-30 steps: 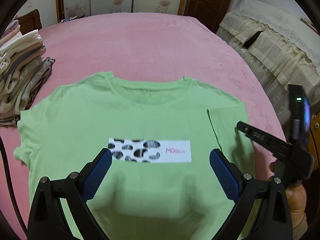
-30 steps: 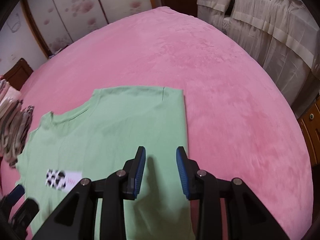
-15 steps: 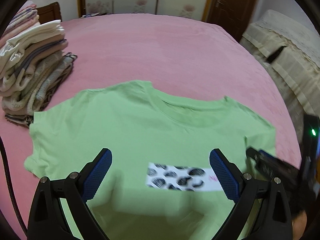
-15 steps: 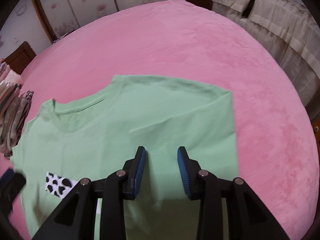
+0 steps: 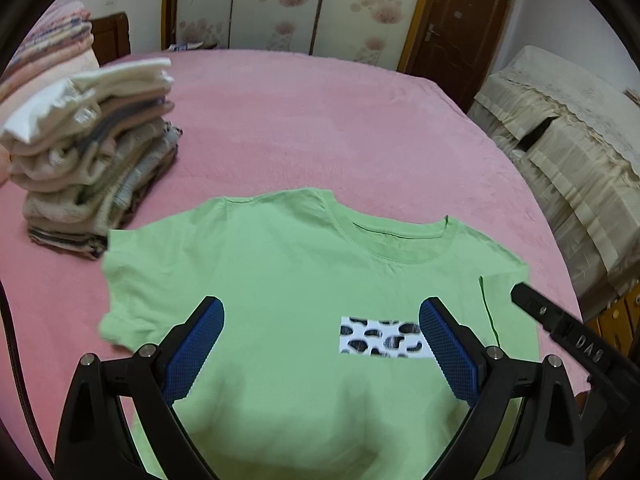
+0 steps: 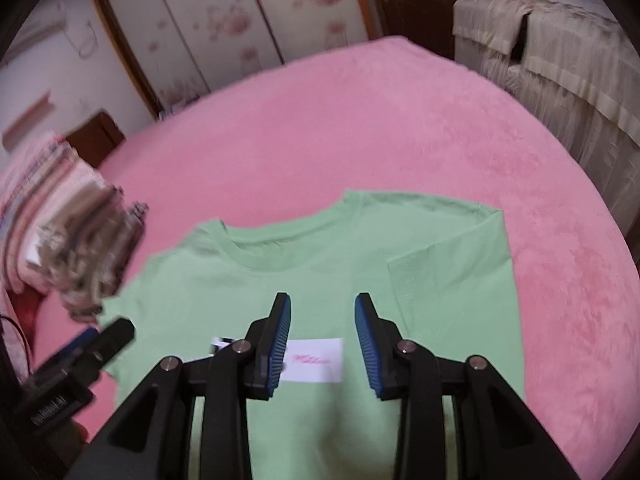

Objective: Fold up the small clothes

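Observation:
A light green T-shirt (image 5: 304, 280) (image 6: 320, 272) lies flat on the pink bed, collar away from me. A white patch with black spots (image 5: 380, 342) sits on its chest. Its right sleeve (image 6: 452, 280) is folded inward over the body; the other sleeve (image 5: 124, 320) lies spread out. My left gripper (image 5: 320, 344) hovers over the shirt's lower half, jaws wide apart and empty. My right gripper (image 6: 322, 336) hangs above the patch with a narrower gap, nothing between its pads. Each gripper's tip shows at the edge of the other view.
A tall stack of folded clothes (image 5: 88, 152) (image 6: 68, 240) stands on the bed to the left of the shirt. Pink bedspread (image 5: 320, 120) stretches beyond the collar. Cream-draped furniture (image 5: 568, 152) stands to the right, floral wardrobe doors (image 5: 280, 4) behind.
Both grippers have shifted left and pulled back from the shirt, so more of the shirt, the stack and the room shows. The right sleeve stays folded inward.

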